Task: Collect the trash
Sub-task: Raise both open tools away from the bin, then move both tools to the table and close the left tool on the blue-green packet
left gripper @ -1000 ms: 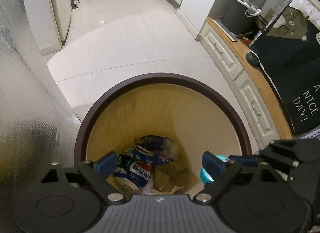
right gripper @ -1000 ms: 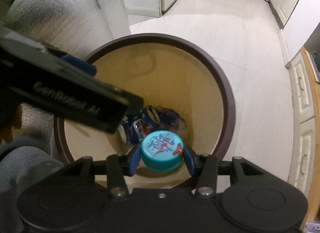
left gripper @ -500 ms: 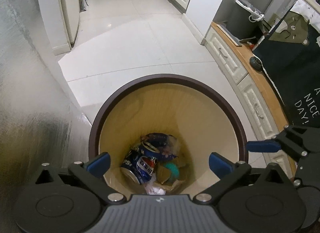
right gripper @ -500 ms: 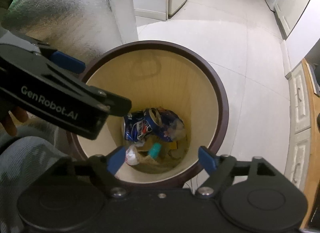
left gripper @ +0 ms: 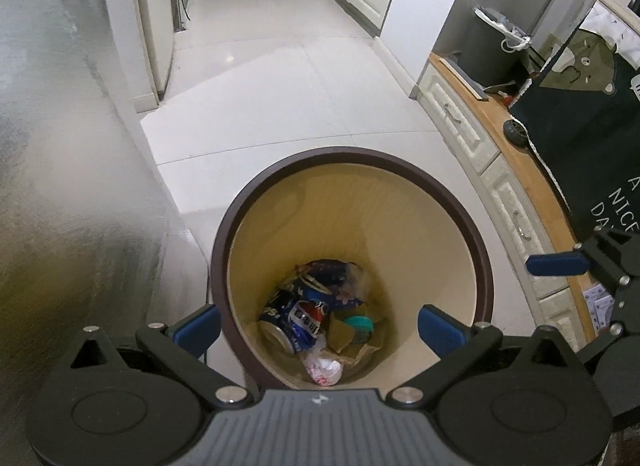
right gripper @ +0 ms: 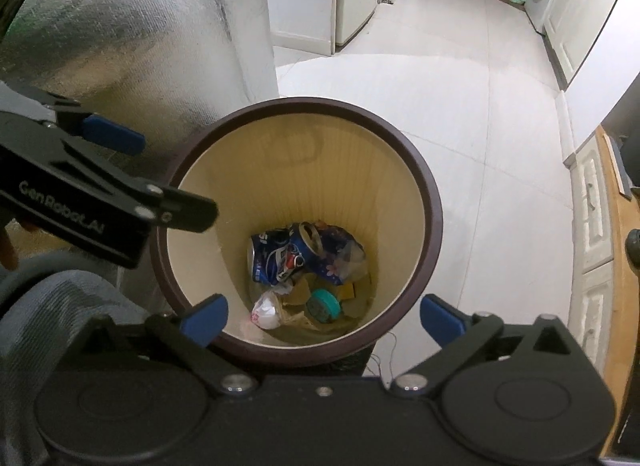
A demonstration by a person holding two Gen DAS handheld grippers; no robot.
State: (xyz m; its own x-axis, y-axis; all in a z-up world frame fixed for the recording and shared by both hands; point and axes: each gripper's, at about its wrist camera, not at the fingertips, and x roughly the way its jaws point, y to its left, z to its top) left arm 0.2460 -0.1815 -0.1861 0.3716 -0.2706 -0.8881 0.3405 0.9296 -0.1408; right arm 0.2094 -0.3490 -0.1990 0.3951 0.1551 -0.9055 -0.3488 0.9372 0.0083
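Having been let go by the right gripper (right gripper: pixel 323 316), now spread wide like the left gripper (left gripper: pixel 320 324), the teal cap (right gripper: pixel 325 306) is seen resting in the bin (right gripper: pixel 434 221), low in the frame, so that piece is counted collected.

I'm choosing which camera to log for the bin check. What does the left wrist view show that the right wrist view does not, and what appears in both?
Only the left wrist view shows the dark bear-print cloth over the wooden counter. Only the right wrist view shows the left gripper's GenRobot.AI lettering and a grey sleeve. Both show the bin holding the Pepsi can and teal lid, and both grippers open.
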